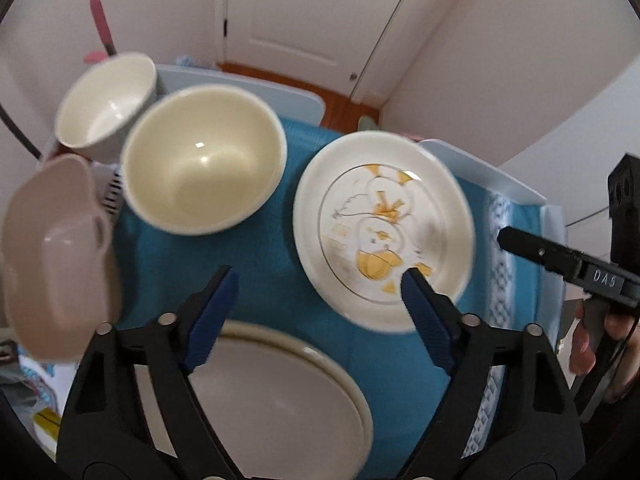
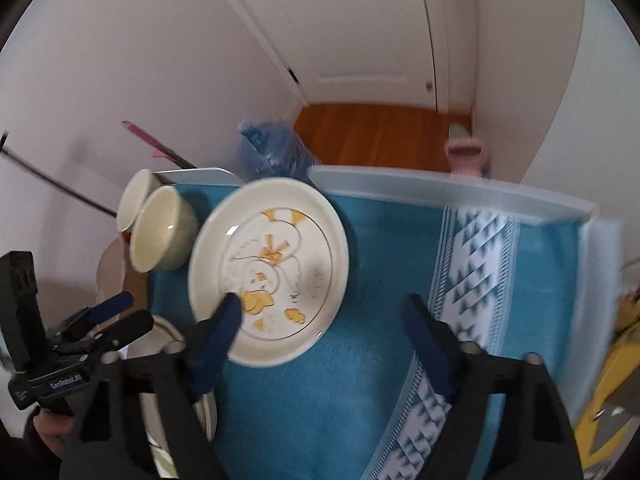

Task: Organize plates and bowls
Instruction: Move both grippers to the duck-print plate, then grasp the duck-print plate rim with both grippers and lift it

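1. Plates and bowls lie spread on the blue towel (image 1: 280,248) that covers your bench.
2. Your left gripper (image 1: 318,280) hangs over the towel with its blue fingers (image 1: 214,312) spread wide and nothing between them.
3. Seen from that gripper, the duck-print plate (image 1: 384,228) lies at about 1 o'clock, with the right finger's tip overlapping its near rim in the view.
4. The cream bowl (image 1: 204,160) stands at 11 o'clock, and the white bowl (image 1: 106,104) just behind it at 10 o'clock.
5. A pink dish (image 1: 56,256) sits at 9 o'clock, blurred at the frame edge.
6. The plain plate (image 1: 280,400) lies at 6 o'clock, right under the fingers.
7. Your right gripper (image 2: 320,312) also has its fingers (image 2: 216,332) parted and empty; its left finger overlaps the duck-print plate's near rim, while the patterned stripe (image 2: 472,272) of the towel runs at 1 o'clock.
8. Contact between fingers and plate cannot be told in either view.
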Demonstrator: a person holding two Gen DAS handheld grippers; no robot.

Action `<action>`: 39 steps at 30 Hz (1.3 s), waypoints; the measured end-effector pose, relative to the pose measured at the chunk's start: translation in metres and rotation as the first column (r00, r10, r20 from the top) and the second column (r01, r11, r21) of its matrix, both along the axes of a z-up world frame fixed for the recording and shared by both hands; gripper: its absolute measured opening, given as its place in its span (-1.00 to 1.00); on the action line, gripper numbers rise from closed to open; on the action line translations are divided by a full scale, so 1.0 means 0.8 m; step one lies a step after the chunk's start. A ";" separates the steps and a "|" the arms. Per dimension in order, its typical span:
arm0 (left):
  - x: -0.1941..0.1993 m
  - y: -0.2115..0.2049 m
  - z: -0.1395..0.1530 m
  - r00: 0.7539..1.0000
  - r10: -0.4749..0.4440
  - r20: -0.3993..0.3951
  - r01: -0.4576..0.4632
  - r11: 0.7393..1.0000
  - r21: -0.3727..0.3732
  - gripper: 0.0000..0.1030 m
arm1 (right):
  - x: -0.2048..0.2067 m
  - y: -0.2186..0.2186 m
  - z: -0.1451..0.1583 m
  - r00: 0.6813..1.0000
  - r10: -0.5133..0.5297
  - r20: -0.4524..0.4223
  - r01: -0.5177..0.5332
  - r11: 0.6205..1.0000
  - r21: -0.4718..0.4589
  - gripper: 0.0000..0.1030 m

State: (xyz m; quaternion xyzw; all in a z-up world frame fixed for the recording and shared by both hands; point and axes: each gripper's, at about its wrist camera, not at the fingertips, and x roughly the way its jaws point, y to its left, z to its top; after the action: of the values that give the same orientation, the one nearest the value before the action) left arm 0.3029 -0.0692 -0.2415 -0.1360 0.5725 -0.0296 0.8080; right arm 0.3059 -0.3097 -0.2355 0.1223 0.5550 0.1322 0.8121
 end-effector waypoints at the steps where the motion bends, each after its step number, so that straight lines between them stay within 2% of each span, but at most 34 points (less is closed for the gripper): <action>1: 0.008 0.000 -0.010 1.000 -0.004 -0.019 0.003 1.000 -0.010 0.36 | 0.007 -0.001 -0.013 1.000 -0.007 -0.019 0.007 1.000 0.024 0.20; 3: 0.018 -0.002 -0.026 0.999 -0.017 -0.043 0.016 1.000 -0.013 0.15 | 0.017 -0.001 -0.034 0.999 -0.015 -0.047 0.018 0.998 0.062 0.04; 5: 0.027 -0.005 -0.040 0.998 -0.027 -0.065 0.027 1.000 0.004 0.14 | 0.027 0.002 -0.048 0.998 -0.009 -0.057 0.014 0.997 0.074 -0.04; 8: 0.033 -0.009 -0.054 0.997 -0.037 -0.070 0.038 0.999 0.007 0.13 | 0.036 0.009 -0.061 0.998 0.013 -0.057 -0.009 0.998 0.060 -0.29; 10: 0.036 -0.011 -0.058 0.997 -0.040 -0.067 0.041 0.999 0.012 0.05 | 0.039 0.013 -0.066 0.998 0.020 -0.055 -0.018 0.999 0.044 -0.38; 13: 0.039 -0.010 -0.065 0.996 -0.040 -0.076 0.041 0.999 0.012 -0.16 | 0.040 0.015 -0.070 0.999 0.024 -0.039 -0.023 0.999 0.025 -0.56; 15: 0.041 -0.009 -0.070 0.995 -0.040 -0.089 0.042 0.999 0.019 -0.52 | 0.039 0.017 -0.071 0.999 0.029 -0.023 -0.029 1.000 0.006 -0.62; 18: 0.039 -0.011 -0.069 0.996 -0.045 -0.071 0.046 0.999 0.010 -0.64 | 0.038 0.024 -0.072 0.998 0.061 -0.009 -0.061 0.997 -0.040 -0.72; 28: 0.035 -0.016 -0.055 0.997 -0.058 -0.041 0.061 0.996 0.066 -0.65 | 0.036 0.023 -0.071 0.997 0.073 0.005 -0.073 0.997 -0.033 -0.73; 36: 0.019 -0.029 -0.018 0.996 -0.085 0.012 0.084 0.993 0.086 -0.65 | 0.016 0.018 -0.050 0.997 0.068 0.045 -0.067 0.997 -0.036 -0.73; 39: 0.004 -0.037 0.003 0.994 -0.091 0.052 0.086 0.992 0.091 -0.65 | 0.002 0.016 -0.031 0.994 0.067 0.081 -0.063 0.997 -0.047 -0.73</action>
State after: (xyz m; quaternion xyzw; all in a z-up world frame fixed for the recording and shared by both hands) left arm 0.3064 -0.0985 -0.2388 -0.0736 0.5558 -0.0439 0.8269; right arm 0.3074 -0.2973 -0.2600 0.0807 0.5273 0.1512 0.8322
